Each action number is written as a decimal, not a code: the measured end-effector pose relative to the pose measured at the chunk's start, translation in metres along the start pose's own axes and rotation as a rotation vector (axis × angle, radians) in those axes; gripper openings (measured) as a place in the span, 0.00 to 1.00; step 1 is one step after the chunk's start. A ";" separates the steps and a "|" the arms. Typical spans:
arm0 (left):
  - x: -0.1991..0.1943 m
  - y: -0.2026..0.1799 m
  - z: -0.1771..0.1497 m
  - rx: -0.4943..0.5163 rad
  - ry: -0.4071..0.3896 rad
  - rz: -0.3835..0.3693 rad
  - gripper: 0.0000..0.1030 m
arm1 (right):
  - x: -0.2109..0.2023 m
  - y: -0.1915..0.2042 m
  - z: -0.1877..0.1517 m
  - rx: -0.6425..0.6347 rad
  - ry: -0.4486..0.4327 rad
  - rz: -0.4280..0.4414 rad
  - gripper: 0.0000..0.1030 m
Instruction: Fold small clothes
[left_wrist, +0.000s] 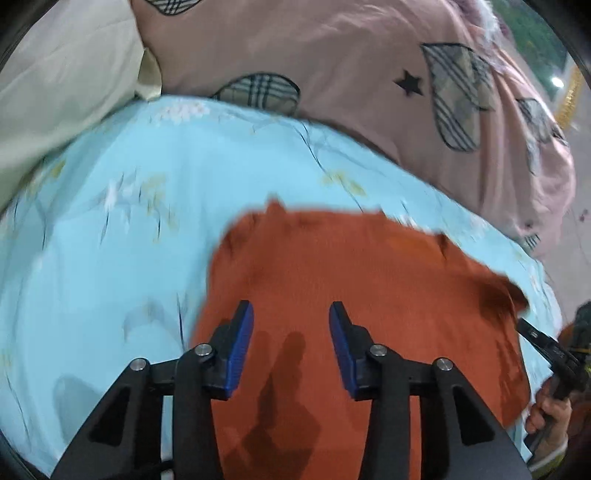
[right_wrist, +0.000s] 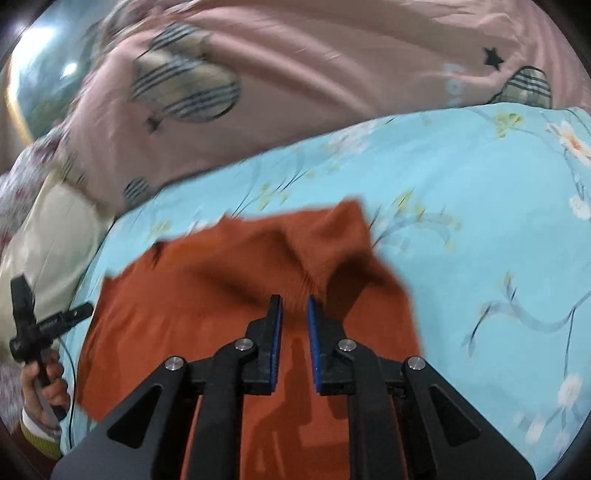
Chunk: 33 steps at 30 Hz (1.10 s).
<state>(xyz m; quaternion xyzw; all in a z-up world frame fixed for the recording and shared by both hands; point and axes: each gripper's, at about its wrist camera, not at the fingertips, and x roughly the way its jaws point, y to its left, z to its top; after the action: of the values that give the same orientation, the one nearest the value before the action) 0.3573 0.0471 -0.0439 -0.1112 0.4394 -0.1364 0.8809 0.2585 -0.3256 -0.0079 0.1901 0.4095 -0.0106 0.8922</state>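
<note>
I am working on the rust-orange knitted garment (right_wrist: 236, 306), which is lying on the pale blue floral bedsheet (right_wrist: 480, 192). My right gripper (right_wrist: 294, 301) is pinching a raised ridge of it, jaws nearly closed. My left gripper (left_wrist: 291, 314) is hovering above, jaws spread wide and empty. I should be lifting gently so the fold lands square.

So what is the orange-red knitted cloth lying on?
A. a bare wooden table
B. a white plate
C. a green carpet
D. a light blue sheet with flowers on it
D: the orange-red knitted cloth lies spread on the light blue flowered sheet, which shows around its far and side edges in both wrist views, with a pink blanket with plaid patches beyond it.
</note>
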 end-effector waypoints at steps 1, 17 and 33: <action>-0.010 0.000 -0.017 -0.007 0.007 -0.019 0.44 | -0.004 0.004 -0.012 -0.014 0.005 -0.002 0.14; -0.070 -0.011 -0.165 -0.204 0.044 -0.142 0.77 | -0.048 0.019 -0.080 0.109 0.009 0.136 0.31; -0.035 0.004 -0.098 -0.221 -0.089 -0.018 0.19 | -0.042 0.016 -0.102 0.167 0.070 0.177 0.37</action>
<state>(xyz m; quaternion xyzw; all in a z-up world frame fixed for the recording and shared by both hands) 0.2587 0.0556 -0.0773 -0.2176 0.4114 -0.0900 0.8805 0.1591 -0.2806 -0.0318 0.2992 0.4197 0.0407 0.8559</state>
